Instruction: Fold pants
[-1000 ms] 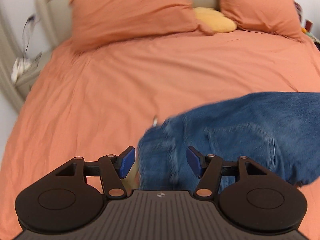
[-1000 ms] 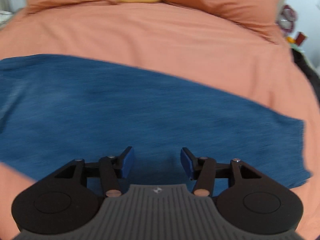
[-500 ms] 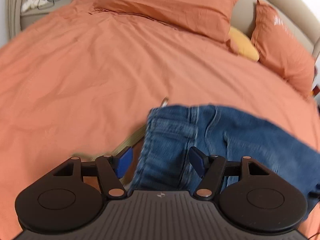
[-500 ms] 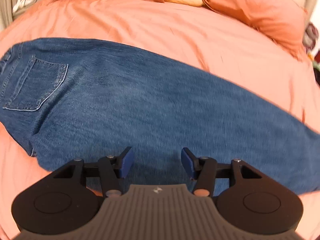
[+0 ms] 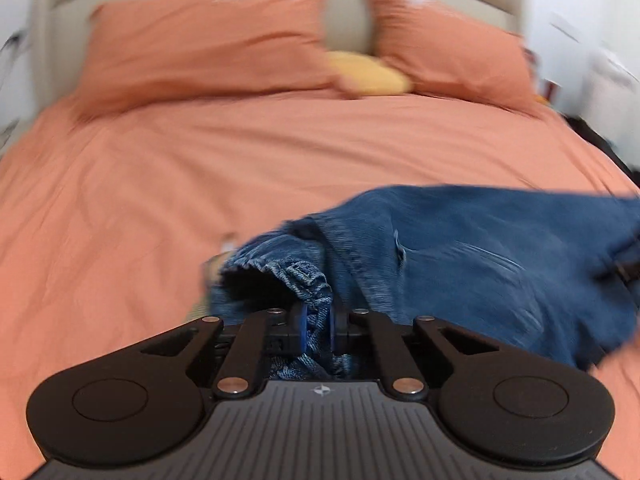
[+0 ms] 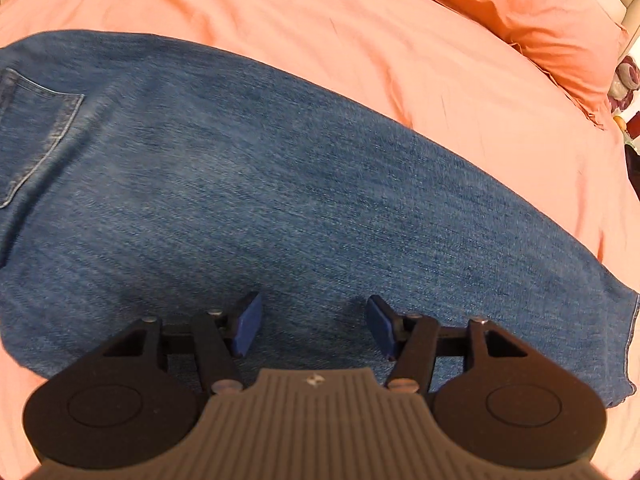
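Lying across a smooth orange duvet [image 6: 360,40], blue denim pants [image 6: 280,184], coarse twill, stitched back pocket [image 6: 36,136], left gripper [image 5: 318,326] clamped on the bunched waistband [image 5: 304,276], right gripper [image 6: 314,326] half-open, jaws just widening above flat leg fabric.

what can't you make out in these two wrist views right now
- Left wrist view: motion blur smears the jeans; how much waistband the shut left gripper pinches is hidden by its fingers.
- Right wrist view: the jeans' waist end is cut off at the frame's left edge; the open right gripper covers the near edge.
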Motion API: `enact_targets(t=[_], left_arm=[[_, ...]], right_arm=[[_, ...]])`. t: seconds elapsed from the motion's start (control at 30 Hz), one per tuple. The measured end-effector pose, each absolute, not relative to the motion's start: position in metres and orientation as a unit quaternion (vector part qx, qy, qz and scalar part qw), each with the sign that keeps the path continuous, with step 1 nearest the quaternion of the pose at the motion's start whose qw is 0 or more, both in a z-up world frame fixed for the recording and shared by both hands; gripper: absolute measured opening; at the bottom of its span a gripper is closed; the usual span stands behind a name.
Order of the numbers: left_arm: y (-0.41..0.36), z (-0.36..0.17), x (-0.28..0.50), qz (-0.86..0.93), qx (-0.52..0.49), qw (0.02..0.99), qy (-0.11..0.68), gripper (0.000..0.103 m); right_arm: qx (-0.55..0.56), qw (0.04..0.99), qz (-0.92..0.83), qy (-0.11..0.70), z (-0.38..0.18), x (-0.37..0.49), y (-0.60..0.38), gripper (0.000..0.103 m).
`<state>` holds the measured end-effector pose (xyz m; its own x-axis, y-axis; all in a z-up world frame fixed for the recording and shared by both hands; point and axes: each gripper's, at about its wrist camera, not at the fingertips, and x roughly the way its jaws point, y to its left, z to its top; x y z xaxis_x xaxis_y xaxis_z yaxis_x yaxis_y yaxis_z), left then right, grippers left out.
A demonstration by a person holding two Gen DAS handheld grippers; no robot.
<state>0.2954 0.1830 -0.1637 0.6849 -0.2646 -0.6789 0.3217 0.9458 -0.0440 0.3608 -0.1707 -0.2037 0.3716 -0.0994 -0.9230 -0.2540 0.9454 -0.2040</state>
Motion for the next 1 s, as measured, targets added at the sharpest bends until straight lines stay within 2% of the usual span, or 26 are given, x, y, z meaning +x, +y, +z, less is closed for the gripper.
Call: enact_targets(t=[0.2,0.47,0.7,0.8,0.83,0.87,0.93,1.0], left_arm=[[0.181,-0.164,0.297,-0.13,0.038,0.928,0.346,0.009],[0.214,-0.119,0.354,-0.07,0.042,0.942,0.326,0.009],[0.209,-0.172,0.398,-0.044,0.067,0.912,0.403,0.01],[0.217,-0.188,0.406,-0.029,0.04,0.897,0.438,0.023],[0.22,-0.187,0.406,-0.02,0.033,0.897,0.441,0.036],[0.222,-0.183,0.406,-0.009,0.029,0.896,0.443,0.042],[0.228,-0.17,0.4,-0.007,0.023,0.893,0.449,0.064],[0.233,-0.154,0.389,-0.008,0.029,0.895,0.445,0.069]], right_arm=[[-0.176,0.814,0.048,0.552,-0.205,0.361,-0.166,0.056],[-0.191,0.818,0.058,0.539,-0.201,0.346,-0.164,0.056],[-0.143,0.827,0.046,0.542,-0.207,0.341,-0.176,0.056],[-0.125,0.829,0.043,0.543,-0.208,0.339,-0.18,0.056],[-0.122,0.83,0.042,0.543,-0.208,0.339,-0.181,0.056],[-0.12,0.83,0.042,0.543,-0.208,0.337,-0.181,0.056],[-0.119,0.831,0.044,0.542,-0.205,0.335,-0.182,0.055],[-0.119,0.836,0.046,0.534,-0.198,0.333,-0.182,0.055]])
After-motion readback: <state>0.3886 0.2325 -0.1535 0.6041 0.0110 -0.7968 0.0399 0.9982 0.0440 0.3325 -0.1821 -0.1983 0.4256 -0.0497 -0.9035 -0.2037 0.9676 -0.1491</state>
